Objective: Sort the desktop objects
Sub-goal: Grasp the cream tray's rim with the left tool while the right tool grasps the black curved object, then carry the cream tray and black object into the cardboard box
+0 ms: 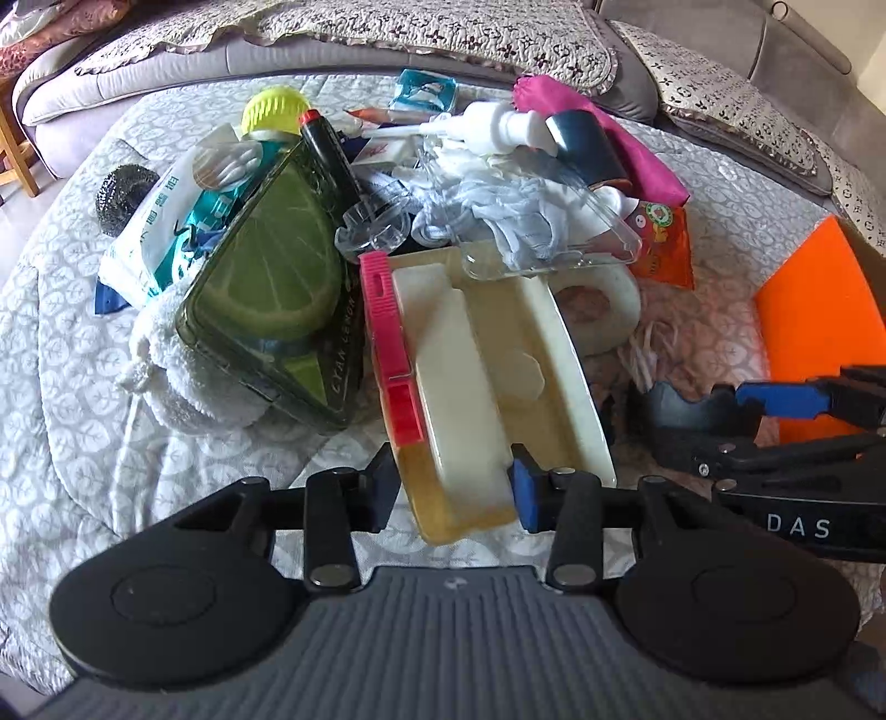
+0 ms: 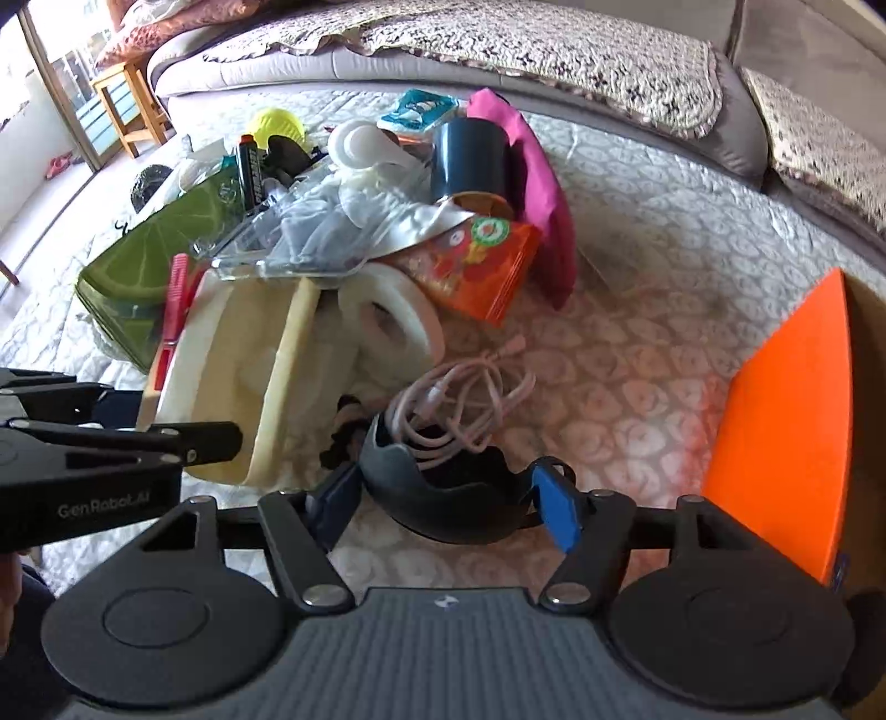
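A pile of desktop objects lies on a quilted cloth. My left gripper point(image 1: 455, 487) is shut on the near end of a cream plastic tray point(image 1: 487, 354), with a pink clip point(image 1: 390, 343) along its left edge. My right gripper point(image 2: 443, 498) is shut on a dark egg-shaped holder point(image 2: 443, 498) with a jagged rim; a pale pink cable point(image 2: 465, 404) spills out of it. The tray also shows in the right wrist view point(image 2: 232, 376), and the right gripper in the left wrist view point(image 1: 775, 399).
Green lemon box point(image 1: 266, 299), white tape roll point(image 2: 387, 321), orange snack packet point(image 2: 476, 266), clear case point(image 1: 554, 221), magenta cloth point(image 2: 537, 183), pump bottle point(image 1: 487, 130) and dark roll point(image 2: 470, 155) crowd the pile. An orange bin point(image 2: 786, 421) stands right. A sofa point(image 2: 498, 50) runs behind.
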`<action>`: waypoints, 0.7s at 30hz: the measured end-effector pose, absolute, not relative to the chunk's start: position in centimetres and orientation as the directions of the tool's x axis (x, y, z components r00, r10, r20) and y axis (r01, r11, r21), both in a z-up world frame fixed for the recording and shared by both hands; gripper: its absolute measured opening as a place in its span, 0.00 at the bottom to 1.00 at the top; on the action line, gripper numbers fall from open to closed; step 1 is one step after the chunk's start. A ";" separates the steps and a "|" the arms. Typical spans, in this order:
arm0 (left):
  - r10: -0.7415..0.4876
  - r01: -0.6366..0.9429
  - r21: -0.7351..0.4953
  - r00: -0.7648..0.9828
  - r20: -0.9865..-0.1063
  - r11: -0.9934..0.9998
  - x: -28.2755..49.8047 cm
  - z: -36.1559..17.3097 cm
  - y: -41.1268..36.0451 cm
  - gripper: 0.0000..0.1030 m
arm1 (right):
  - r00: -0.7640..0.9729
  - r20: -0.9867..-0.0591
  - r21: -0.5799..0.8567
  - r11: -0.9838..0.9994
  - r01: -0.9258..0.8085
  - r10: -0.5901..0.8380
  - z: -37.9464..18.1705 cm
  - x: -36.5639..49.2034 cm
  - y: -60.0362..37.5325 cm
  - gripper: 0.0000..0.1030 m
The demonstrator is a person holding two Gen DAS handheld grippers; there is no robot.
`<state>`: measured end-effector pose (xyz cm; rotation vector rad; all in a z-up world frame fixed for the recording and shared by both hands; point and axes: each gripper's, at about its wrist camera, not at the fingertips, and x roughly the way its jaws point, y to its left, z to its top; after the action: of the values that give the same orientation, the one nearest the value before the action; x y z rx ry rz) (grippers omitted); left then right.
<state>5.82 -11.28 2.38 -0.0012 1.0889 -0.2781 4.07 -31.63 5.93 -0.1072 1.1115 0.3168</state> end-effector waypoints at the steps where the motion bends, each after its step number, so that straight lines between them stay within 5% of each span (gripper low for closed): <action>1: -0.222 0.222 -0.134 0.438 -0.871 0.966 5.7 2.6 -11.3 0.38 | 0.404 -0.892 0.080 0.951 -0.299 0.202 6.1 3.9 -31.7 0.64; 21: -0.198 0.227 -0.087 0.525 -0.828 0.970 2.7 7.1 -11.7 0.37 | 0.485 -0.846 0.078 0.952 -0.297 0.221 11.3 0.7 -32.0 0.64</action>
<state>2.65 -11.67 7.06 0.0331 0.9857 -0.2542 0.69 -32.00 11.27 -0.0821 1.0164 0.3155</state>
